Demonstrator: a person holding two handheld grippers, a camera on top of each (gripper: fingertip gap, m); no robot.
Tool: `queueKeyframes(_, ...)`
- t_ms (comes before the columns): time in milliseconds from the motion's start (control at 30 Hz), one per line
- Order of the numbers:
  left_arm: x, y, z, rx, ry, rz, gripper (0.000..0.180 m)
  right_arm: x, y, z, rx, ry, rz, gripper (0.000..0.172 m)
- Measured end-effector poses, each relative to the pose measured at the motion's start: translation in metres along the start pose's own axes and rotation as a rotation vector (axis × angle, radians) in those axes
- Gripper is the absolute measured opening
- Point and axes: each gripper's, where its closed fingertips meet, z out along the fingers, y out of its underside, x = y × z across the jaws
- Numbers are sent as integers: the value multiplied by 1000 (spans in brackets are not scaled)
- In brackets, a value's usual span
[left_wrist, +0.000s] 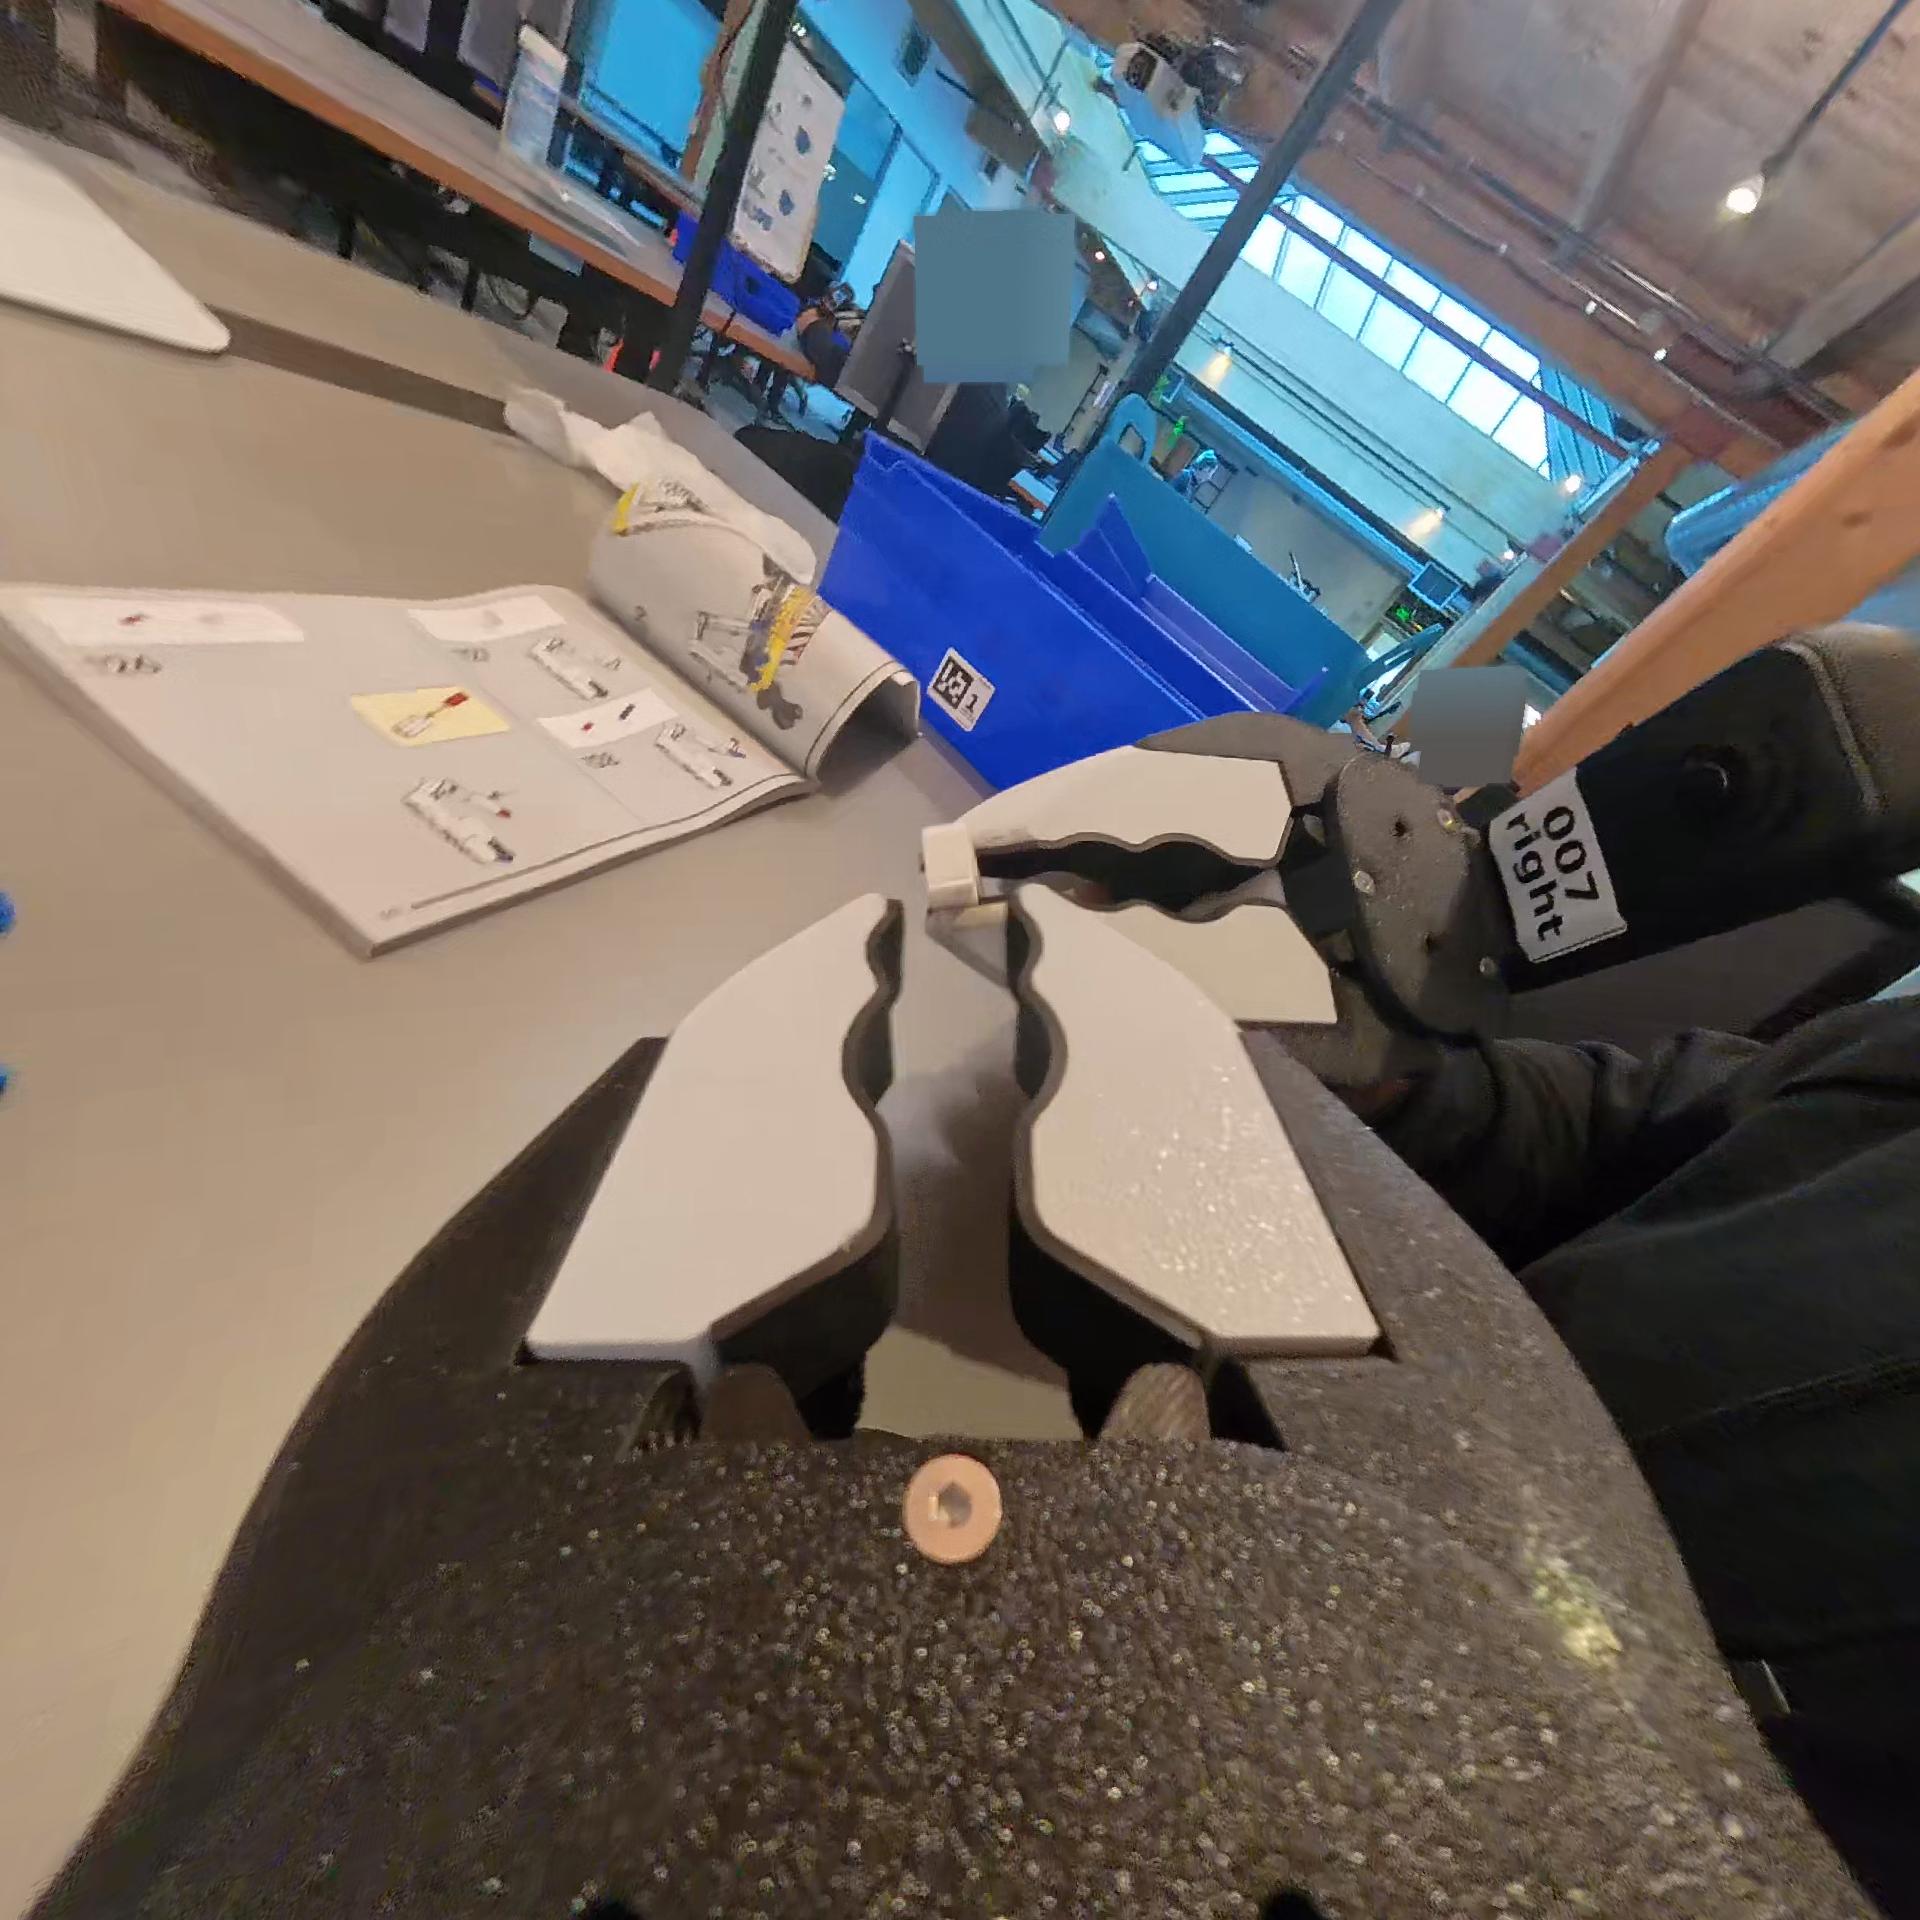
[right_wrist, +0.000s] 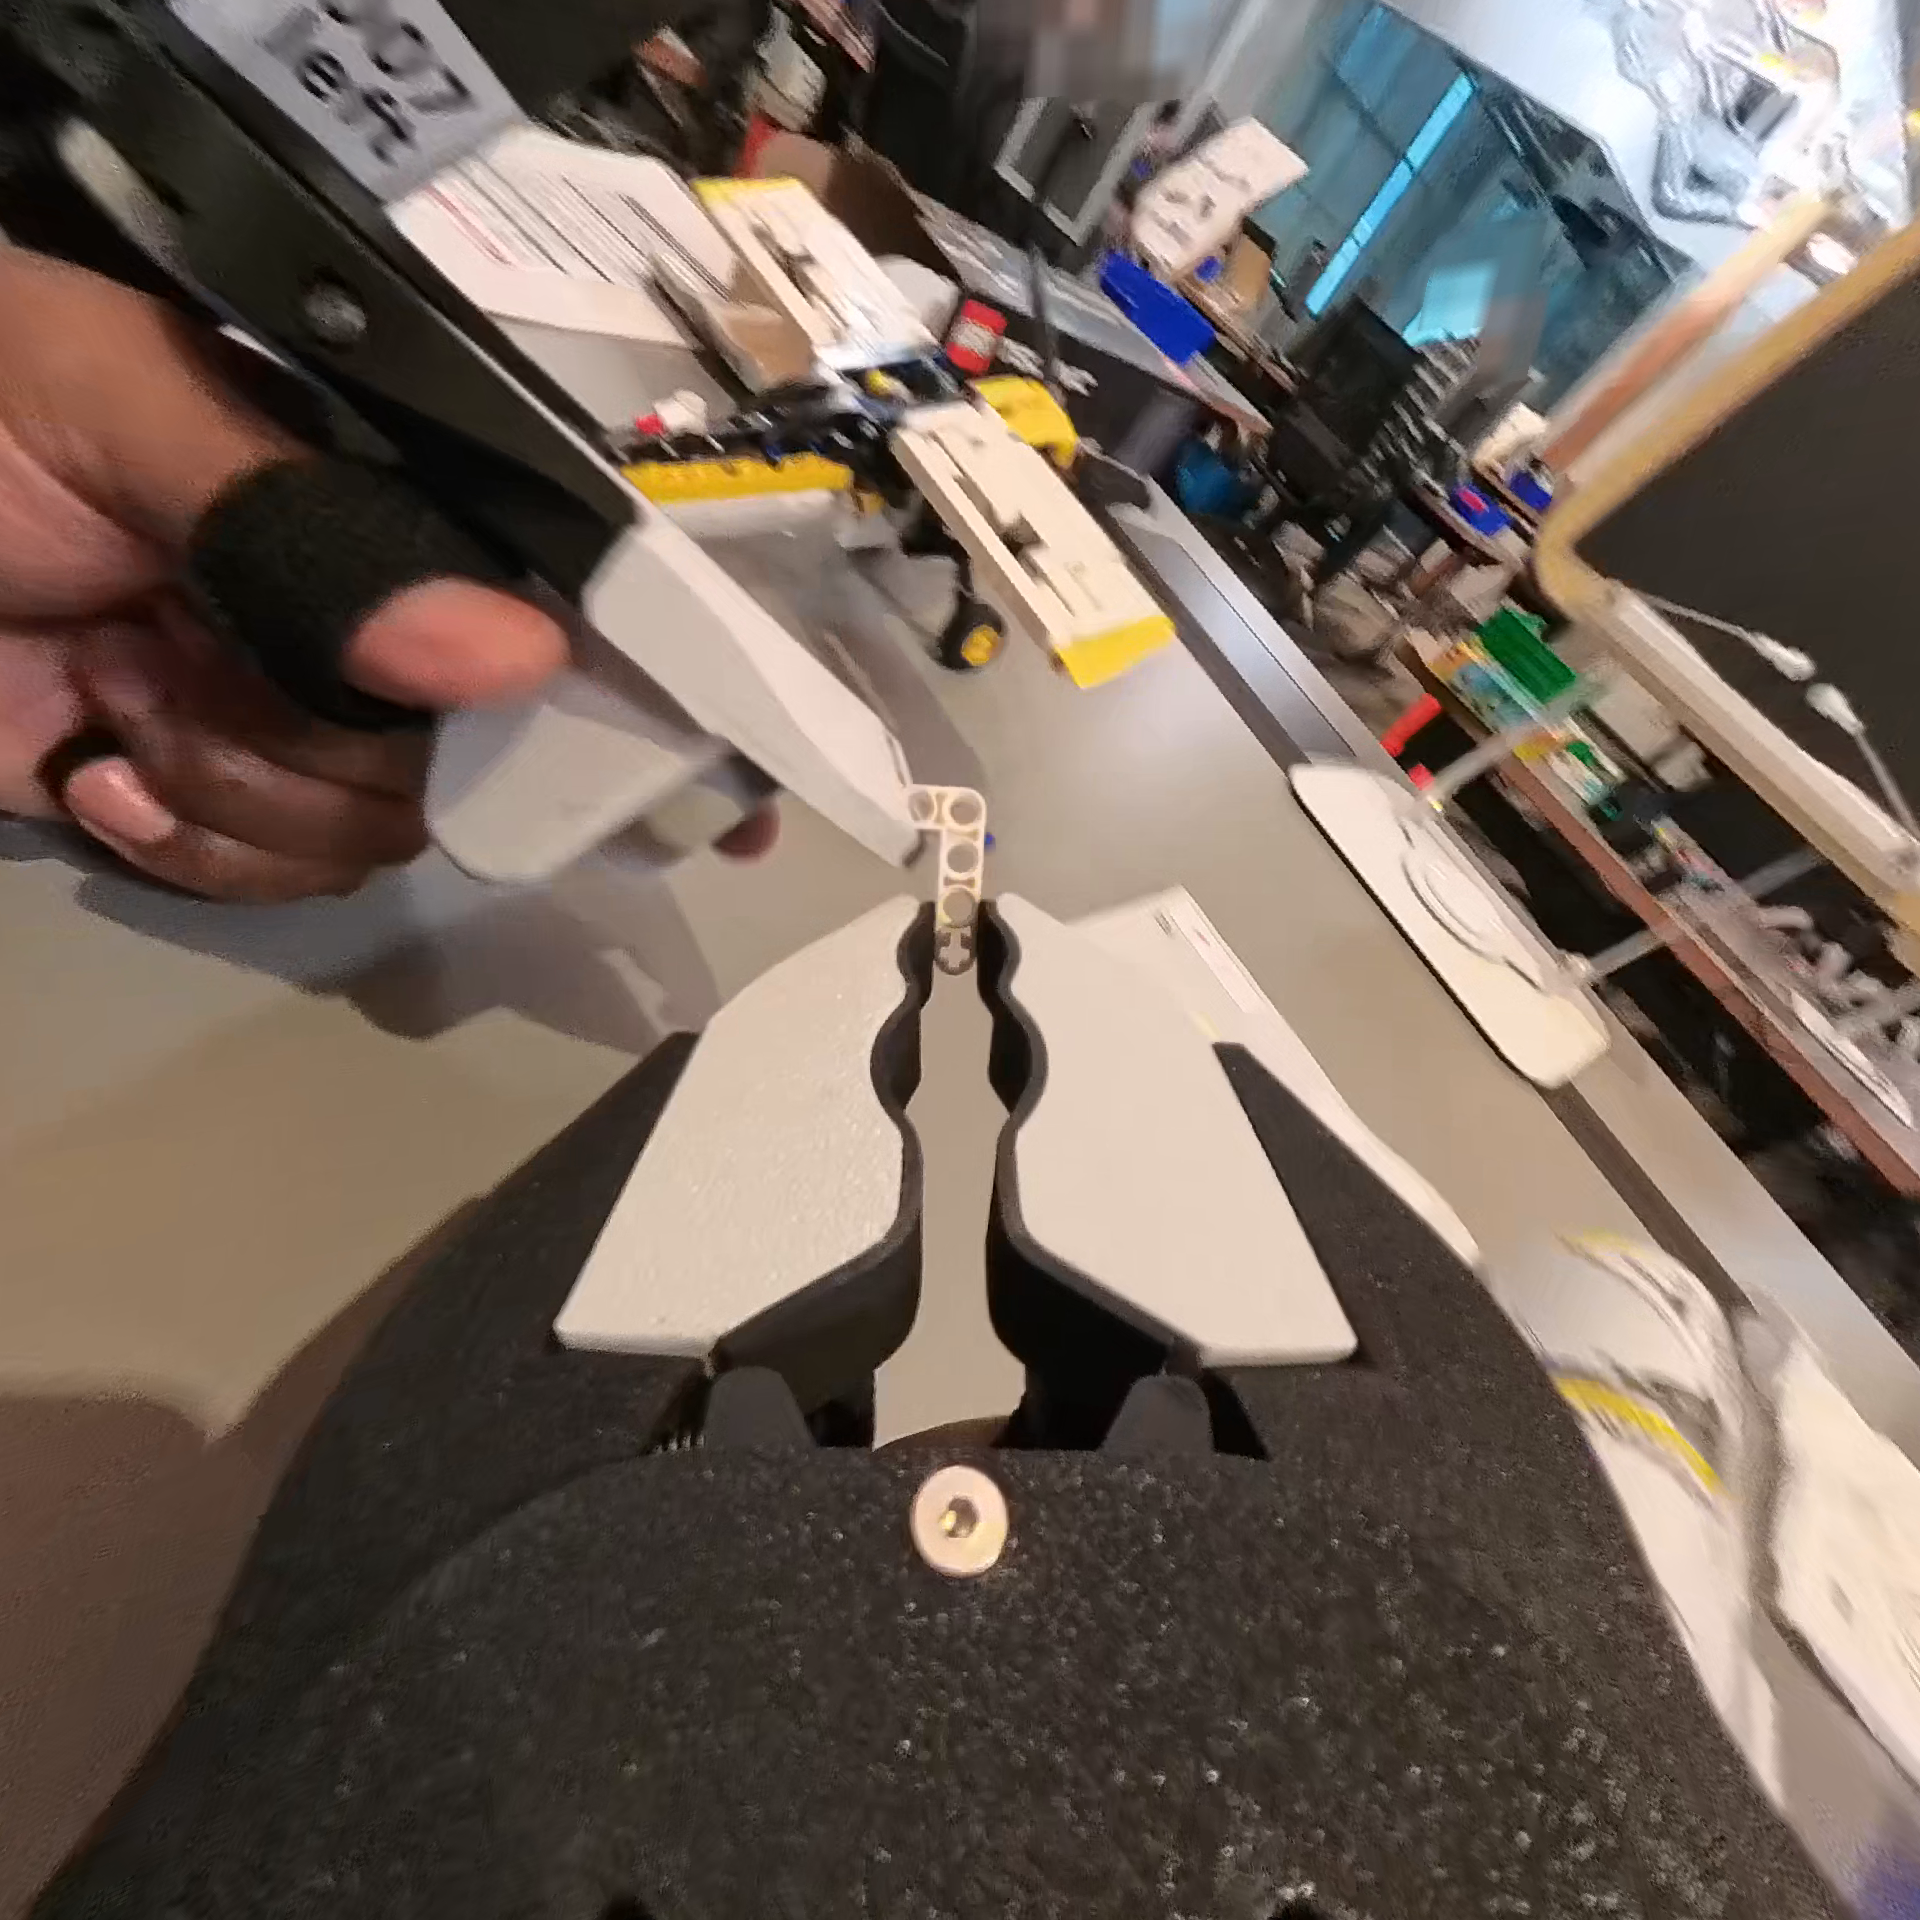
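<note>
The white L-shaped beam (right_wrist: 958, 858), a small perforated plastic building piece with round holes along its long leg and a cross-shaped hole at its end, sits pinched at its lower end between the pads of the right gripper (right_wrist: 956, 925), held above the smooth grey table (left_wrist: 260, 1039). The right gripper's jaws stand narrow, pressing on both sides of the beam; its fingers are flat pale-grey plates with wavy black rubber inner edges, mounted on a grainy black body. The left gripper (left_wrist: 951, 914) has the same build; its jaws stand slightly apart with nothing clamped, and one fingertip (right_wrist: 883, 821) lies just beside the beam's short leg, contact unclear. A hand (right_wrist: 187, 675) wearing black finger sleeves grips the left tool. On the table lie an open instruction booklet (left_wrist: 416, 748) with a curled page, a crumpled white paper (left_wrist: 644, 447) and a partly built yellow-and-white brick model (right_wrist: 935, 488). A glossy blue plastic bin (left_wrist: 1039, 644) stands at the table edge.
</note>
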Motion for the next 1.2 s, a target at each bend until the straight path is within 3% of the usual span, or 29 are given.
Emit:
queueKeyframes(100, 3, -7, 8, 5, -28, 134, 36, 42, 23, -38, -129, 151, -17, 7)
queueKeyframes(233, 9, -25, 19, -6, -46, 356, 48, 130, 58, -122, -321, 383, -5, 7)
queueKeyframes(367, 10, -42, 41, -20, -28, 509, 62, 199, 115, -192, -550, 461, 56, 8)
queueKeyframes(500, 12, -45, 66, -58, 31, 592, 81, 228, 166, -218, -622, 403, 223, 19)
queueKeyframes(633, 13, -41, 78, -64, 86, 639, 79, 238, 170, -226, -615, 417, 264, 25)
queueKeyframes(733, 9, -32, 81, -97, 113, 639, 70, 225, 141, -213, -576, 385, 224, 26)
queueKeyframes(800, -9, -18, 85, -207, 50, 625, 70, 207, 116, -190, -541, 323, 173, 27)
queueKeyframes(900, -37, 5, 86, -357, -54, 620, 70, 175, 78, -145, -493, 189, 62, 29)
queueKeyframes(1000, -49, 15, 82, -387, -99, 568, 70, 149, 48, -89, -441, -8, -40, 35)
queueKeyframes(1100, -58, 16, 78, -366, -142, 527, 70, 130, 40, -33, -442, -251, -205, 42)
queueKeyframes(1200, -59, 7, 73, -306, -161, 501, 69, 114, 57, 19, -493, -507, -284, 49)
